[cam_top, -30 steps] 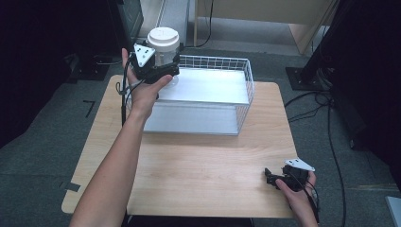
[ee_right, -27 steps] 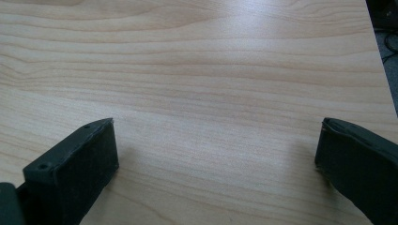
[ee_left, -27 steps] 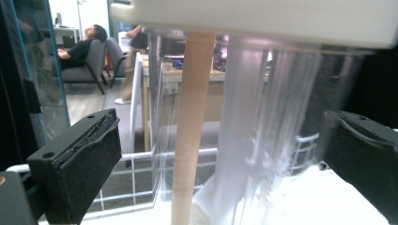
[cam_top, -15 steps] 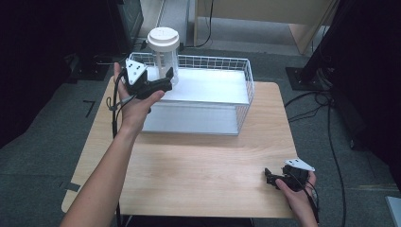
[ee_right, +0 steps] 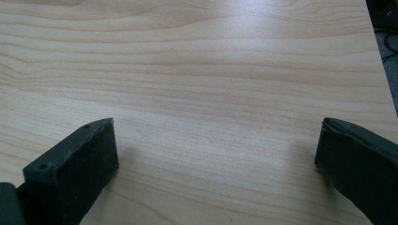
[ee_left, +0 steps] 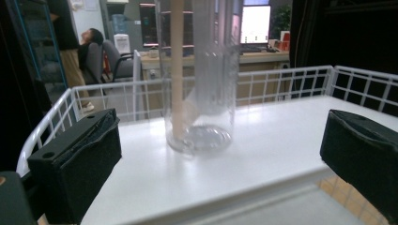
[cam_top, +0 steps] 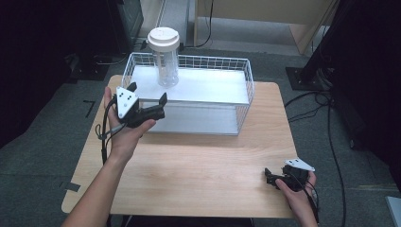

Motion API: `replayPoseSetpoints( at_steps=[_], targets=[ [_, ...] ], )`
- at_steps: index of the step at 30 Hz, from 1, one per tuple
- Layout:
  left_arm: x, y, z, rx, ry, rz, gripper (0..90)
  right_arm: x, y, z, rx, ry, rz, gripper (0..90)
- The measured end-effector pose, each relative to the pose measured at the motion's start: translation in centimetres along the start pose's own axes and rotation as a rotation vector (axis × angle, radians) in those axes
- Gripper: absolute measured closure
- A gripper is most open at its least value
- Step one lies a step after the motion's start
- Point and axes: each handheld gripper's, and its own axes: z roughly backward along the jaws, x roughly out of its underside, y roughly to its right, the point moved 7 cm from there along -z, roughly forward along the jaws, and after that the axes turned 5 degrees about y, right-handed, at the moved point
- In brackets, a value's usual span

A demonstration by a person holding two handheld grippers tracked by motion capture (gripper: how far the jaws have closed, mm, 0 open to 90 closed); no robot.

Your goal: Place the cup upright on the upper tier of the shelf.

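While the left gripper (cam_top: 147, 101) is hovering just off the near left corner of the white wire basket (cam_top: 246, 90), its jaws are standing wide apart and gripping nothing. In the left gripper view those jaws are framing a clear plastic jar (ee_left: 202, 89), which is standing upright on the white tray inside the basket (ee_left: 356, 84), well clear of both pads. From the high view the jar (cam_top: 166, 64) is sitting toward the basket's far left end, wearing a white lid (cam_top: 163, 39). The left hand (cam_top: 124, 130) is cupping the gripper from beneath, with a black cable looping down beside the wrist.

Across the wooden bench (cam_top: 189, 170), the right gripper (cam_top: 270, 176) is lying low near the near right corner, held in the right hand (cam_top: 295, 187) and pointing left along the surface. In the right gripper view its jaws are likewise spread open and empty, resting on or just over bare wood grain (ee_right: 211, 84); I cannot tell whether they are touching it. Both grippers are well apart from each other.
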Motion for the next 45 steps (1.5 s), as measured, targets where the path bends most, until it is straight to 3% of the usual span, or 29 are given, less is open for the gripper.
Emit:
replayPoseSetpoints(
  at_steps=[2,4,6,10,14,17,25,34,40,45],
  targets=[
    [0.4,0.2,0.4,0.0,-0.003,-0.002,0.0,0.0,0.0,0.0,-0.001,0.001,0.001,0.0],
    [2.0,0.7,1.3,0.002,-0.025,-0.025,0.0,0.0,0.0,0.0,0.0,0.0,0.001,0.0],
    [3.0,1.1,1.9,0.01,-0.041,-0.012,0.0,0.0,0.0,0.0,0.0,0.0,0.001,0.0],
    [5.0,1.5,3.1,0.014,-0.068,-0.025,0.0,0.0,0.0,0.0,0.0,-0.002,0.001,0.0],
    [6.5,1.3,4.1,0.012,-0.094,-0.015,0.0,0.0,0.0,0.0,0.0,-0.002,0.0,0.0],
    [8.8,0.9,5.3,0.013,-0.144,-0.015,0.0,0.0,0.0,0.0,0.0,-0.002,0.0,0.0],
    [12.2,-0.5,7.7,-0.001,-0.202,0.021,0.0,0.0,0.0,0.0,0.0,-0.002,0.0,0.0],
    [14.3,-1.7,9.9,-0.017,-0.239,0.035,0.0,0.0,0.0,0.0,0.0,-0.002,0.0,0.0],
    [16.3,-3.5,11.9,-0.04,-0.274,0.073,0.0,0.0,0.0,0.0,0.0,-0.002,-0.001,0.0],
    [17.2,-4.9,12.9,-0.079,-0.305,0.06,0.0,0.0,0.0,0.0,0.0,-0.002,0.0,0.0]
  ],
)
